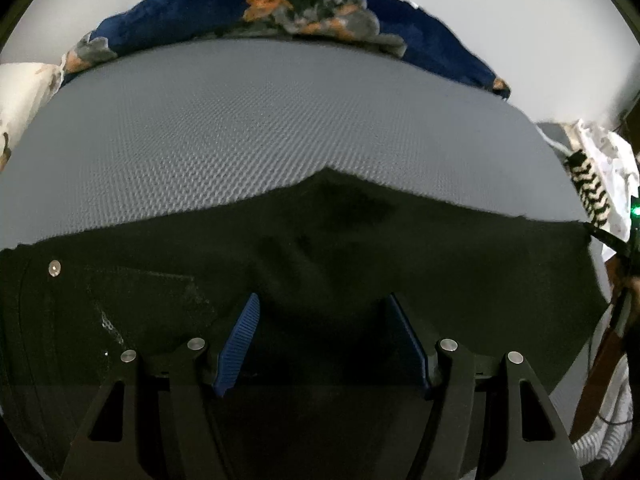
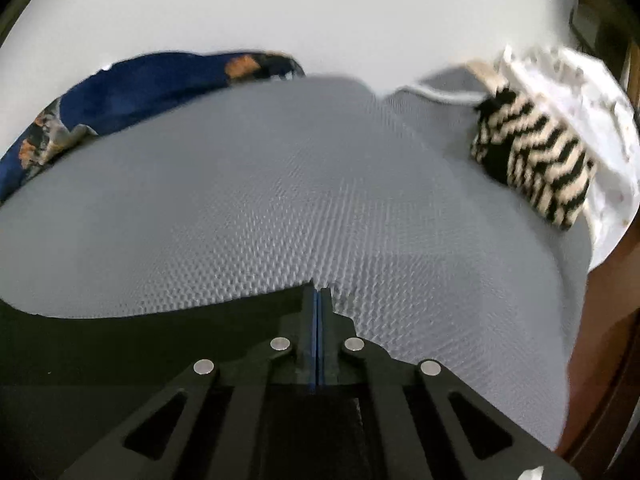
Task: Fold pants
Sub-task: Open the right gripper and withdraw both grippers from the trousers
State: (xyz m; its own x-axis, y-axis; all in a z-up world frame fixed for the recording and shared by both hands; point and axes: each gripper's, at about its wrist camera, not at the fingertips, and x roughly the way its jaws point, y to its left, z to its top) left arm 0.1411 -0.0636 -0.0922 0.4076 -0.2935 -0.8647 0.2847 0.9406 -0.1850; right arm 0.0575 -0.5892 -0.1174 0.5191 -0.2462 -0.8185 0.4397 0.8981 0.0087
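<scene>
Black pants (image 1: 360, 248) lie spread on a grey textured mattress (image 1: 248, 128), with a metal button (image 1: 54, 268) at the left. My left gripper (image 1: 322, 300) hovers over the cloth, open, its blue pads (image 1: 238, 344) wide apart and not pressing on anything. In the right wrist view the pants (image 2: 140, 340) fill the lower left and their edge runs up to my right gripper (image 2: 318, 292). Its jaws are together on the pants' corner. That same gripper (image 1: 600, 236) shows at the pants' right corner in the left wrist view.
A dark blue floral blanket (image 1: 304, 12) lies along the mattress's far edge. A black-and-cream striped fuzzy item (image 2: 536, 164) and white bedding (image 2: 592, 92) sit at the right. Brown wood (image 2: 600, 340) borders the mattress's right side. A white wall stands behind.
</scene>
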